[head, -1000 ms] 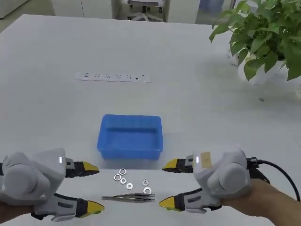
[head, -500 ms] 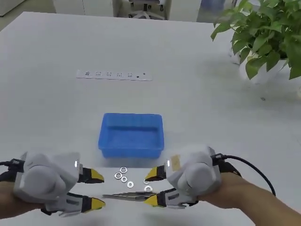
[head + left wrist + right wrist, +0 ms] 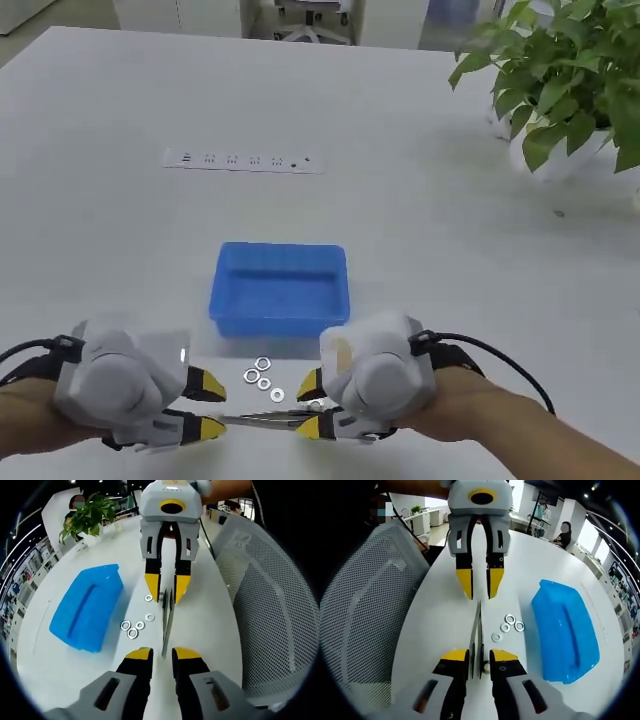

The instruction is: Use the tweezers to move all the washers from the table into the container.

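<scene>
Between the right tool's [image 3: 480, 653] narrowly parted jaws lie the tweezers [image 3: 476, 625], ungripped; the left tool [image 3: 162, 653], barely open, holds nothing.

White table [image 3: 420, 230] runs wide across the room. A white power strip [image 3: 243, 161] lies flat on it toward the far side, approx parallel to the near edge. Far right: leafy green plant [image 3: 560, 70] in a white pot [image 3: 545, 155], leaves spreading over the tabletop. Tiny dark speck [image 3: 559, 212] just in front of the pot. Bkgd: office chair base [image 3: 310, 18] beyond the table. Grey mesh chair back [image 3: 365, 595] stands beside the table's near edge.
</scene>
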`<state>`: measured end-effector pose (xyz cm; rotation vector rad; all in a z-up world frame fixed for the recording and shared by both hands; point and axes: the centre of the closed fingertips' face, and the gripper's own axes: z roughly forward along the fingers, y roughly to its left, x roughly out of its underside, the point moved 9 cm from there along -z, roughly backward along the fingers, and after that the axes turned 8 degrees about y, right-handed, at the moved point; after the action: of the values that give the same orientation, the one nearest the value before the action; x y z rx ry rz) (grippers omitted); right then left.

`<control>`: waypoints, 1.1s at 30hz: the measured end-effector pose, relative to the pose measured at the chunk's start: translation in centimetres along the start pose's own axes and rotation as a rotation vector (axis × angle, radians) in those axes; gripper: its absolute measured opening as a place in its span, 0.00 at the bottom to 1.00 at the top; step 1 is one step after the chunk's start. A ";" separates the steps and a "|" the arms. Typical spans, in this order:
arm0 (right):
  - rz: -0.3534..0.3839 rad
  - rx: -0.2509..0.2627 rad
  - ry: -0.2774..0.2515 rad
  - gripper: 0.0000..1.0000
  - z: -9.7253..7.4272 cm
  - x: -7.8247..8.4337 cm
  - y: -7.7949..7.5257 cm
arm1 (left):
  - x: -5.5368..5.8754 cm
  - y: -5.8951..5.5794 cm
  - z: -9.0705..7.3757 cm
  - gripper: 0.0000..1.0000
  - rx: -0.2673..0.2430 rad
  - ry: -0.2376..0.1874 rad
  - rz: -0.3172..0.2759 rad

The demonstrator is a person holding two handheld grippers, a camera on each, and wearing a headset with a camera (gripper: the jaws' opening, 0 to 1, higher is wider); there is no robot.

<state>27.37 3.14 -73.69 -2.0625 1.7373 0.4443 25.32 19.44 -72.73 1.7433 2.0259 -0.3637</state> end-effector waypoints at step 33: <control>0.007 0.003 0.039 0.09 0.6 0.1 0.3 | 0.2 0.4 1.4 0.06 0.055 0.042 0.036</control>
<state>27.13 3.30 -74.27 -2.0773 1.7669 0.4061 25.96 18.99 -74.01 1.8330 2.0284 -0.3771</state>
